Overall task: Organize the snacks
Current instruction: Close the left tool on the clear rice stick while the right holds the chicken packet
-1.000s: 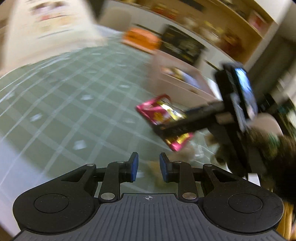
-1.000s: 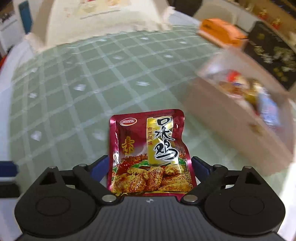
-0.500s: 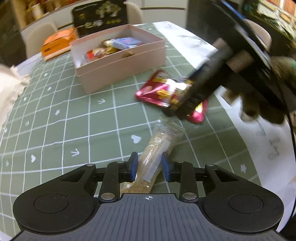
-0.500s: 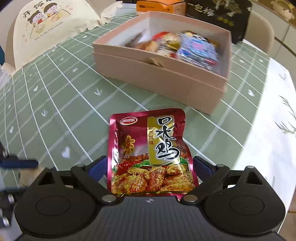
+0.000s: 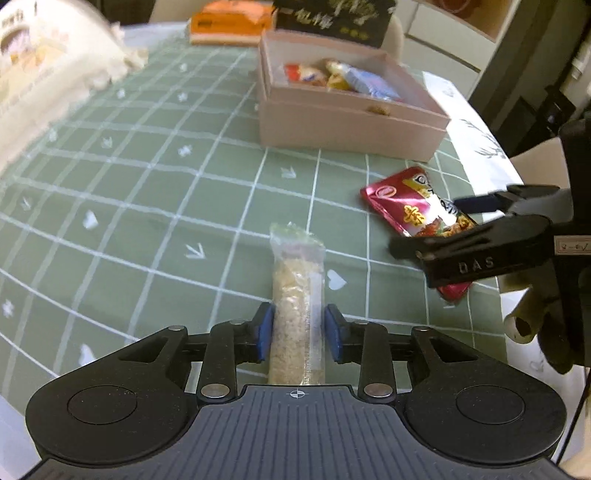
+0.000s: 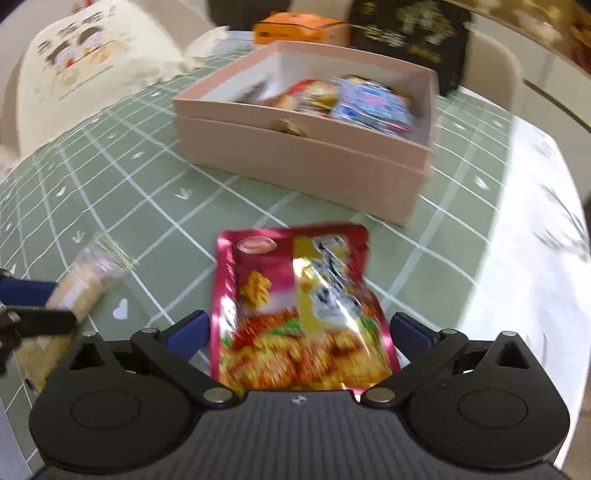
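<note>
My left gripper (image 5: pixel 297 330) has its jaws close on either side of a clear packet of beige grain bar (image 5: pixel 297 295) that lies on the green checked tablecloth; it also shows in the right wrist view (image 6: pixel 79 284). My right gripper (image 6: pixel 297 330) is shut on a red foil snack packet (image 6: pixel 295 306), held low above the cloth; the left wrist view shows the packet (image 5: pixel 410 208) too. A pink open box (image 5: pixel 351 122) with several wrapped snacks stands beyond both grippers; it also shows in the right wrist view (image 6: pixel 306 155).
An orange box (image 5: pixel 229 22) and a black box with gold print (image 5: pixel 332 18) stand behind the pink box. A cream cloth bag (image 6: pixel 88 70) lies at the far left. A white patterned cloth (image 6: pixel 535 258) covers the right table edge.
The left gripper has lined up with the grain bar packet, and its jaws now flank it. The right gripper has come lower and nearer the pink box with the red packet.
</note>
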A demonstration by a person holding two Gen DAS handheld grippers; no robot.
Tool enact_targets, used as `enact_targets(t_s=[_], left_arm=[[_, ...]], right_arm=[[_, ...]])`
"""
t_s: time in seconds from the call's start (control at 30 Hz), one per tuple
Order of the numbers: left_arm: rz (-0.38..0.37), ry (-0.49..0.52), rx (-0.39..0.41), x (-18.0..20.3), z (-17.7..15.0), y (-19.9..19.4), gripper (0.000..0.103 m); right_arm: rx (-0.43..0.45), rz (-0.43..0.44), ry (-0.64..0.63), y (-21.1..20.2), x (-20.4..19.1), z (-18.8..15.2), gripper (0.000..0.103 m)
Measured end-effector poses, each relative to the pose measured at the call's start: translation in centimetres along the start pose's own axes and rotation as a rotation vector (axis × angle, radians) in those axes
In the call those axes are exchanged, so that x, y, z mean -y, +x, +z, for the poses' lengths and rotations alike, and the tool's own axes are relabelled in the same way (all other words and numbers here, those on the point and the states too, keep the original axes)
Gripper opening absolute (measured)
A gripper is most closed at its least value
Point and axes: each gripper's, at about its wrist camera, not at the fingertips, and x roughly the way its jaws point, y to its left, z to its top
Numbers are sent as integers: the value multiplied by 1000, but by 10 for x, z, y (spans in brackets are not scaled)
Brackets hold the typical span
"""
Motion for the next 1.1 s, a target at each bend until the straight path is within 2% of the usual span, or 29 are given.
enact_targets(t_s=[0.13, 0.23, 0.27, 0.37, 0.53, 0.73, 0.83, 0.9, 0.93, 1.03, 1.07, 1.1], left_arm=[[6, -29, -3, 2, 6, 5, 36], [1, -20, -8, 3, 7, 4, 36], [-5, -27, -7, 2, 7, 4, 36], [-25, -56, -2, -2, 7, 5, 36], [-41, -71, -2, -5, 7, 4, 36], [-39, -87, 9, -5, 4, 4, 36], [-69, -130, -2, -8, 4, 3, 35], [-93, -150, -11, -9, 3, 4, 35], [-98, -150, -13, -8, 3, 4, 35], [-88, -132, -6, -3, 1, 4, 35], [-83, -127, -5, -1, 0, 3, 35], [-79, -126, -4, 1, 0, 3, 35]], right_arm=[[-9, -8, 13, 7, -6, 14, 103], [-25, 3, 9, 4, -12, 12, 100], [-25, 4, 0, -1, -15, 8, 94], [-40, 35, -15, -14, -20, -7, 93], [-45, 38, -10, -30, -22, -26, 90], [-51, 35, 23, -39, -14, -22, 72], [-43, 33, 11, -46, -15, -20, 62], [-28, 46, 13, -53, -15, -19, 47], [-24, 58, 18, -56, -14, -18, 43], [-17, 84, 8, -61, -14, -17, 40], [-21, 85, 8, -61, -14, -17, 41], [-28, 87, 20, -59, -12, -18, 47]])
